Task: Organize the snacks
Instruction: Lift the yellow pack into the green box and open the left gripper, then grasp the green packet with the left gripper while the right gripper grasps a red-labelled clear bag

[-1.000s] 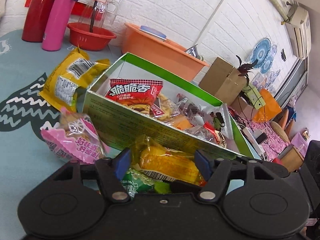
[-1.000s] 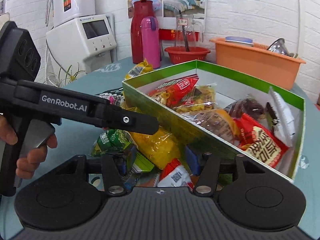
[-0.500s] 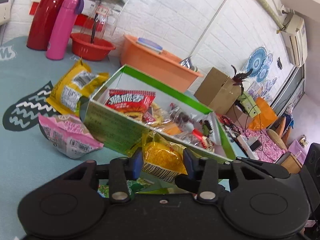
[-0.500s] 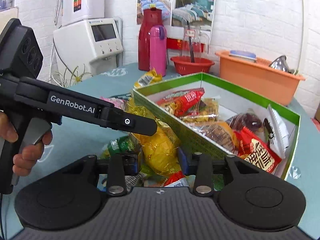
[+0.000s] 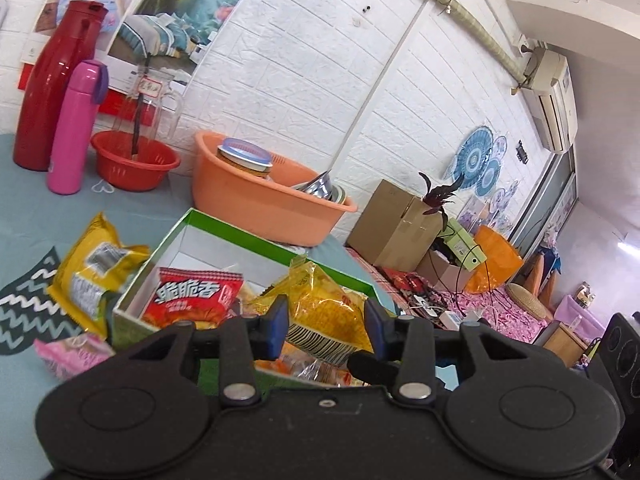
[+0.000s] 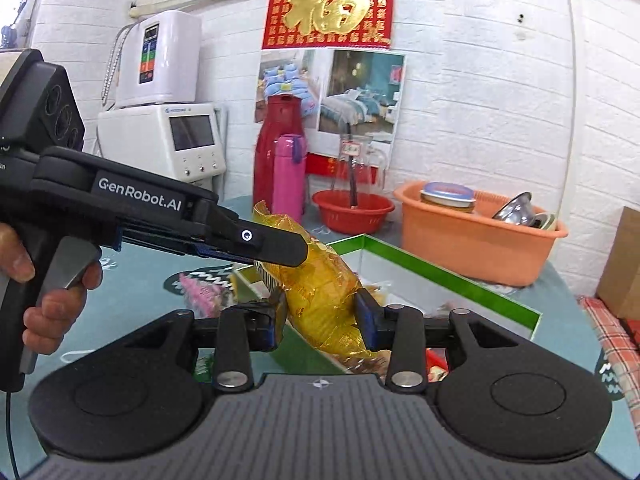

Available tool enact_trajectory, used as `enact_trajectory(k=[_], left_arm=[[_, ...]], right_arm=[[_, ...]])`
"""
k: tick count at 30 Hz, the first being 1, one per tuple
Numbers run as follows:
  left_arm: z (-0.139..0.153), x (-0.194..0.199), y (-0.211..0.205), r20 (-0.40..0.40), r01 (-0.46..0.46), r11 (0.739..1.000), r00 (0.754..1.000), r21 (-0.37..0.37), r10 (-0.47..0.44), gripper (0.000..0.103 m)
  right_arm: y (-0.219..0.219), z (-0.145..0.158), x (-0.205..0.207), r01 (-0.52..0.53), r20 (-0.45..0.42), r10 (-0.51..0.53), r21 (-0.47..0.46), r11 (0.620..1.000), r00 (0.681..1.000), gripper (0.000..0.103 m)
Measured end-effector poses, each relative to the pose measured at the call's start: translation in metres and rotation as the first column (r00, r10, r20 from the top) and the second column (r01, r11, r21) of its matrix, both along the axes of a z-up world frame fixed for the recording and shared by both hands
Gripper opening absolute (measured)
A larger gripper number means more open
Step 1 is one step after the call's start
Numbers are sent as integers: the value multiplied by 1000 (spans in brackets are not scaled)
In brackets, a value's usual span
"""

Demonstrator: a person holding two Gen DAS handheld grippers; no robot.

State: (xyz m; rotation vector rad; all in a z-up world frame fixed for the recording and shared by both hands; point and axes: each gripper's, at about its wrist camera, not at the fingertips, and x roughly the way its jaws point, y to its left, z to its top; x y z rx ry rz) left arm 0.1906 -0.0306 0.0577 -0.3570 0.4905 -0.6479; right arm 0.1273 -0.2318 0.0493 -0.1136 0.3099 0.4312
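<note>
The yellow snack packet [image 6: 320, 300] hangs in the air above the near wall of the green box [image 6: 460, 280], clamped from two sides. The right gripper [image 6: 320, 316] has its jaws pressed on the packet's lower half; the left gripper [image 5: 326, 326] bites the other end, its jaws having just been closing onto the wrapper. A hand [image 6: 48, 300] holds the left gripper's handle. Inside the box lies a red snack bag [image 5: 192, 296]. Another yellow bag [image 5: 92, 272] and a pink packet [image 5: 72, 354], somewhat blurred, lie on the table [image 5: 24, 380] beside the box.
</note>
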Motion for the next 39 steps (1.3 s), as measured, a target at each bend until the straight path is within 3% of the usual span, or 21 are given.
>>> enact_trajectory(k=[10,12,13,14,16,22,28,34,39], left_arm=[[-10,43,-24,-11,19,1000,1000,-16,-19,68],[-20,50,-25,-39,10,1000,999,-13,-11,83],[-24,52,-25,-52,0,1000,999,-5,0,103],[-29,51,-24,-65,-27,1000,997,11,27,103],[-35,45,-19,-60,-76,996,995,36,78,103],[-37,38,-1,-106,-106,993,988,48,110,103],[-19,6,12,-87,-105,992,990,68,111,103],[-13,-44,22,-111,-61,990,991,131,76,103],[-6,-78,39,-139,-38,993,989,113,54,103]], right_arm=[[-19,-12,30,90,27,-90,7,996,996,64],[-20,-24,41,138,22,-138,-16,990,990,65],[-21,-30,47,162,6,-162,-41,986,987,70],[-21,-36,50,178,-14,-180,-64,982,984,76],[-26,-45,47,176,-21,-178,-66,982,984,103],[-30,-42,39,187,-33,-187,-8,982,982,103],[-30,-16,16,157,-11,-157,38,987,988,103],[-32,7,-20,82,-52,-78,76,994,996,103],[-38,31,-52,-2,-50,8,115,993,999,103]])
